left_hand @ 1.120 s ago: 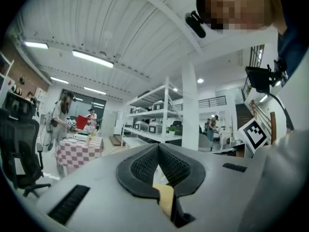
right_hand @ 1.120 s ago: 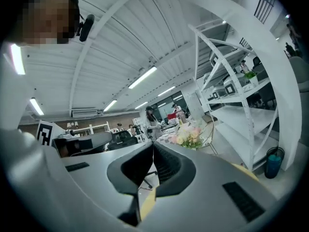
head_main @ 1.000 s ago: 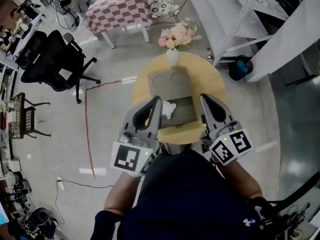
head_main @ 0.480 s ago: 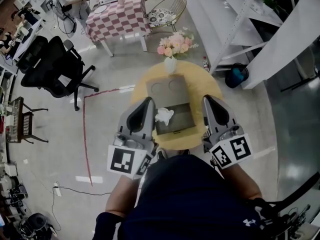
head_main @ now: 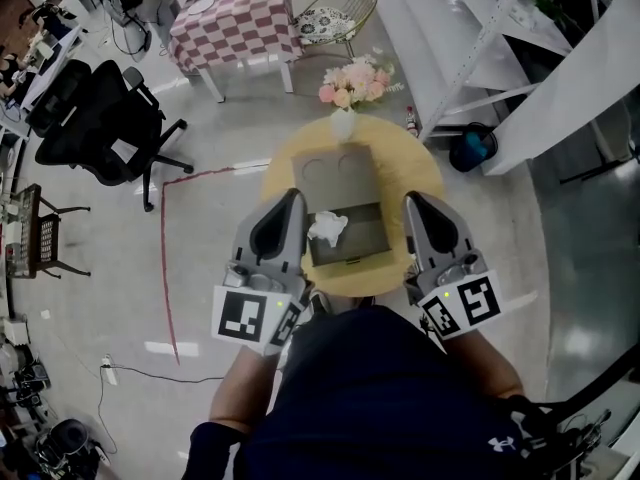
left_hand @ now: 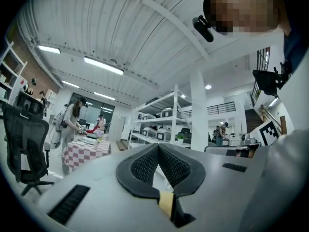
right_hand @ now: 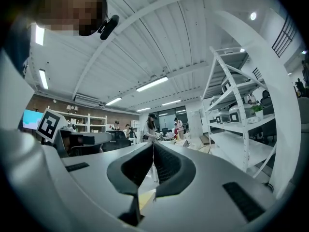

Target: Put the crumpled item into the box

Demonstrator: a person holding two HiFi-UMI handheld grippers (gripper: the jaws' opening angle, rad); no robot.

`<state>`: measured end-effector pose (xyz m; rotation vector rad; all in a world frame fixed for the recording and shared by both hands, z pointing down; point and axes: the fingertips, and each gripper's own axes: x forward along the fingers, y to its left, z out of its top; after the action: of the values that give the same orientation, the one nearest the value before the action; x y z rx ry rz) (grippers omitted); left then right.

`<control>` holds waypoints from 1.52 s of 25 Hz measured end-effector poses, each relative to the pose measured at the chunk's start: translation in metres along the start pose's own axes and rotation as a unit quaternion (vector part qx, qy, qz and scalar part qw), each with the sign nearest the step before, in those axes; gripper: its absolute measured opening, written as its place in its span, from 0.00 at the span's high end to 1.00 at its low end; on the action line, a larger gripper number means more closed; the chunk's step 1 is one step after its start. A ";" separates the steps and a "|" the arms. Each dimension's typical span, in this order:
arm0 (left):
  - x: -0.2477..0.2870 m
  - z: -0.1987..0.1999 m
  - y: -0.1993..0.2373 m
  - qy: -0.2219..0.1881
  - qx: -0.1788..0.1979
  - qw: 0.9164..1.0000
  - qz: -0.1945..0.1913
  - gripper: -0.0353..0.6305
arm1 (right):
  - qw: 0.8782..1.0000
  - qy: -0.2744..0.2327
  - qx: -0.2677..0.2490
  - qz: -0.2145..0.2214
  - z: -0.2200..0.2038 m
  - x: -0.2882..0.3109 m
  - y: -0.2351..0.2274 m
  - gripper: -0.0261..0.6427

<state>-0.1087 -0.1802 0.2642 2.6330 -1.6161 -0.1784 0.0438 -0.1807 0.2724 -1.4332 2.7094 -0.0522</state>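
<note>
Below, round yellow table (head_main: 418,170) bears open box (head_main: 340,173); checkered table (head_main: 235,18) beyond.

Box (head_main: 346,211) on round table (head_main: 424,171); vase (head_main: 343,121) behind it at the table's far edge. Crumpled item (head_main: 327,227) at the box's left side, apparently inside. Left gripper (head_main: 286,208) and right gripper (head_main: 419,209) flank the box.

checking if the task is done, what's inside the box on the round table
A white crumpled item sits at the left side of the open box; the rest of its inside looks bare. The corner beside the left gripper is partly covered.
</note>
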 end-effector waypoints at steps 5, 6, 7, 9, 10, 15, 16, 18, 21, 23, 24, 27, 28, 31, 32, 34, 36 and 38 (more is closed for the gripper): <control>0.006 -0.005 0.005 0.010 -0.002 1.000 0.001 0.92 | 1.000 0.009 0.004 0.005 -0.005 0.007 0.001 0.94; 0.008 -0.007 0.006 0.013 -0.002 1.000 0.001 0.92 | 1.000 0.010 0.005 0.006 -0.006 0.008 0.001 0.94; 0.009 -0.008 0.007 0.015 -0.002 1.000 0.002 0.92 | 1.000 0.010 0.006 0.006 -0.007 0.009 0.000 0.94; 0.011 -0.011 0.008 0.021 -0.006 1.000 0.003 0.92 | 1.000 0.010 0.008 0.004 -0.008 0.010 -0.002 0.94; 0.012 -0.013 0.008 0.025 -0.007 1.000 0.004 0.92 | 1.000 0.011 0.009 0.004 -0.009 0.011 -0.003 0.94; 0.019 -0.012 0.009 0.015 -0.012 1.000 0.001 0.92 | 1.000 0.016 0.018 0.000 -0.013 0.014 -0.006 0.94; 0.020 -0.013 0.009 0.014 -0.012 1.000 0.001 0.92 | 1.000 0.017 0.020 0.001 -0.015 0.014 -0.006 0.94; 0.021 -0.015 0.010 0.019 -0.014 1.000 0.001 0.92 | 1.000 0.018 0.023 0.003 -0.017 0.015 -0.006 0.94; 0.022 -0.020 0.011 0.026 -0.011 1.000 0.000 0.92 | 0.999 0.019 0.028 0.004 -0.018 0.016 -0.007 0.94; 0.022 -0.019 0.012 0.023 -0.009 1.000 0.000 0.92 | 0.999 0.019 0.033 0.004 -0.019 0.017 -0.007 0.94; 0.021 -0.020 0.013 0.026 -0.007 1.000 0.000 0.92 | 0.999 0.020 0.035 0.005 -0.020 0.018 -0.007 0.94; 0.021 -0.023 0.014 0.031 -0.008 0.999 0.000 0.92 | 0.999 0.019 0.036 0.007 -0.021 0.018 -0.005 0.94; 0.021 -0.023 0.014 0.031 -0.008 0.999 0.000 0.92 | 0.999 0.019 0.036 0.008 -0.021 0.018 -0.005 0.94; 0.021 -0.023 0.014 0.031 -0.006 1.000 0.000 0.92 | 0.999 0.020 0.037 0.008 -0.019 0.019 -0.004 0.94; 0.021 -0.023 0.014 0.031 -0.006 0.999 -0.001 0.92 | 0.999 0.020 0.037 0.008 -0.019 0.019 -0.004 0.94; 0.020 -0.025 0.015 0.035 -0.005 0.999 -0.002 0.92 | 0.999 0.021 0.038 0.007 -0.020 0.018 -0.004 0.94; 0.020 -0.025 0.016 0.032 -0.007 0.999 0.000 0.92 | 0.999 0.022 0.038 0.006 -0.021 0.018 -0.004 0.94; 0.020 -0.024 0.017 0.030 -0.010 1.000 0.001 0.92 | 0.999 0.023 0.038 0.007 -0.022 0.019 -0.003 0.94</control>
<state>-0.1116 -0.2059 0.2885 2.5962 -1.5896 -0.1140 0.0337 -0.1979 0.2930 -1.4096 2.7211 -0.1887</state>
